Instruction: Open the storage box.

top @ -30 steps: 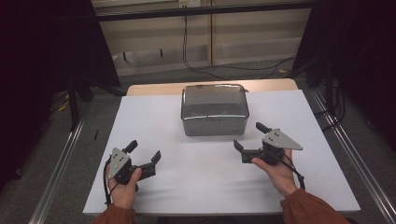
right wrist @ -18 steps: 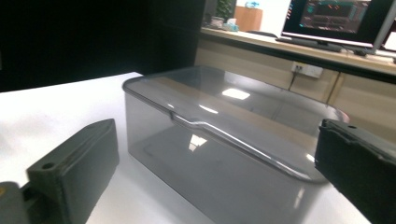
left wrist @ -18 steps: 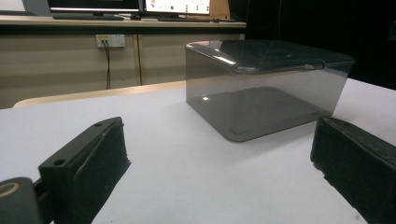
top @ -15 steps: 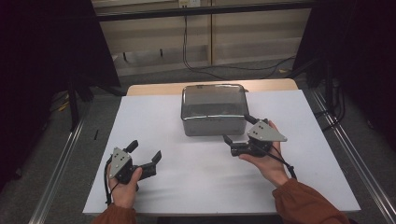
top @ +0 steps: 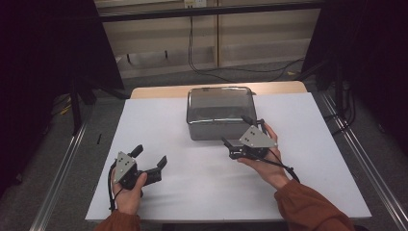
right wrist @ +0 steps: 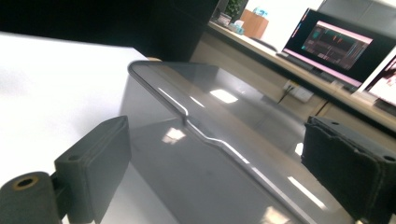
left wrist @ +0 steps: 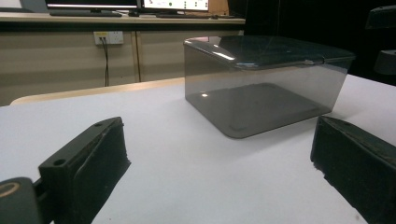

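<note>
Container [top: 220,111]: smoky grey translucent plastic box with a closed lid, rounded corners, standing flat at the far middle of the tabletop; nothing can be made out inside it. In the left gripper view the container [left wrist: 264,81] stands ahead and to the right, well apart from the jaws. In the right gripper view the container [right wrist: 205,154] sits close, its lid edge running between the two jaws.

White tabletop [top: 144,125]: large rectangular sheet, with a strip of wood-coloured table edge [top: 159,91] showing at its far side. Metal rails run along the floor at both sides.

Monitors [right wrist: 341,44]: lit screens on a bench beyond the table, seen in the right gripper view; a wall socket with a hanging black cable [left wrist: 106,39] shows in the left gripper view.

Right gripper [top: 239,131]: held in the person's right hand [top: 267,161], orange sleeve at the wrist, grey three-cornered plate on top. Jaws spread wide, at the near right corner of the container, one jaw along its right side; contact cannot be told.

Left gripper [top: 150,158]: held in the person's left hand [top: 127,192] at the near left of the tabletop, low over the surface. Jaws apart, nothing between them, well away from the container.
</note>
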`<state>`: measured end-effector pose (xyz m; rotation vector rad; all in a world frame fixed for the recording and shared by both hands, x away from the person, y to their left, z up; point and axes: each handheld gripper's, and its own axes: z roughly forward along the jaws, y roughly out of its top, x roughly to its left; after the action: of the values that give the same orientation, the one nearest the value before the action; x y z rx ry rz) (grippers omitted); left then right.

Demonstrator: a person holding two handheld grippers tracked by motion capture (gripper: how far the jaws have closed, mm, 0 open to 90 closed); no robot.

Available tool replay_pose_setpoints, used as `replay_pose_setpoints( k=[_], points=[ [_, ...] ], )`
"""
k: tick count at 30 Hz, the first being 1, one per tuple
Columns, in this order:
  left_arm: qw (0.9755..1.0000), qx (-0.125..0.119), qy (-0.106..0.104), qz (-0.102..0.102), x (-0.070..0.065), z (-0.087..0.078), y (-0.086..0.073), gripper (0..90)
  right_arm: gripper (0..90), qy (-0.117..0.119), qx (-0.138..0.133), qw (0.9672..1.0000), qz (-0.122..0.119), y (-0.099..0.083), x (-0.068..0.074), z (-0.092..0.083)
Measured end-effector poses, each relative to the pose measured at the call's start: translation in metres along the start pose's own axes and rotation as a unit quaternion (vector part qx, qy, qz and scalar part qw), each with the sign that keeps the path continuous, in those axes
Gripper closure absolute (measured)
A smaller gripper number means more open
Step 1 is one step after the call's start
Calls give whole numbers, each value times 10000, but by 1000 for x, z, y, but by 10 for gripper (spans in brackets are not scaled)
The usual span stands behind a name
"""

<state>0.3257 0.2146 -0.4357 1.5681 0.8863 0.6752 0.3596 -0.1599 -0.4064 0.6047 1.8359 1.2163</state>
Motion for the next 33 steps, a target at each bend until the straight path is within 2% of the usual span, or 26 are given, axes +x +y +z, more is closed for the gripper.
replay_pose_setpoints(
  k=[1,4,7,8,9,10,11,12,13,14,15,16,17,18,20,23,25,33],
  points=[
    [10000,-3,11,6,0,0,0,35,104,-74,37,9996,-253,0,0,3],
    [10000,2,12,5,1,0,0,35,106,-131,66,9990,-426,1,0,6],
    [10000,18,-2,7,1,0,0,35,123,-169,161,9962,-845,2,4,11],
    [10000,18,-2,7,1,0,0,35,123,-169,161,9962,-845,2,4,11],
    [10000,19,3,14,0,0,0,35,127,-187,204,9939,-1071,3,5,13],
    [10000,13,4,17,0,0,0,35,133,-189,208,9927,-1170,3,6,15],
    [10000,13,4,17,0,0,0,35,133,-189,208,9927,-1170,3,6,15],
    [10000,13,10,25,1,0,0,35,160,-230,249,9887,-1460,4,8,17],
    [10000,18,11,28,1,0,0,35,160,-230,249,9887,-1460,4,8,17],
    [10000,23,5,25,1,0,0,35,163,-243,273,9868,-1575,4,9,18],
    [10000,26,5,26,1,0,0,35,187,-322,321,9810,-1885,5,11,20],
    [10000,30,6,29,1,0,0,35,205,-350,356,9772,-2065,5,13,20],
    [10000,30,4,31,1,0,0,35,218,-342,359,9747,-2178,6,14,22],
    [10000,44,4,23,1,0,0,35,228,-346,369,9730,-2250,6,15,23],
    [10000,56,-1,24,1,0,0,35,250,-381,418,9673,-2473,6,16,25],
    [10000,71,-10,50,1,1,0,35,274,-430,464,9616,-2670,4,18,29],
    [9999,75,54,42,1,1,0,28,319,-468,491,9546,-2902,3,18,30],
    [9998,155,86,50,2,2,0,26,453,-523,636,9371,-3393,-2,23,35]
  ],
)
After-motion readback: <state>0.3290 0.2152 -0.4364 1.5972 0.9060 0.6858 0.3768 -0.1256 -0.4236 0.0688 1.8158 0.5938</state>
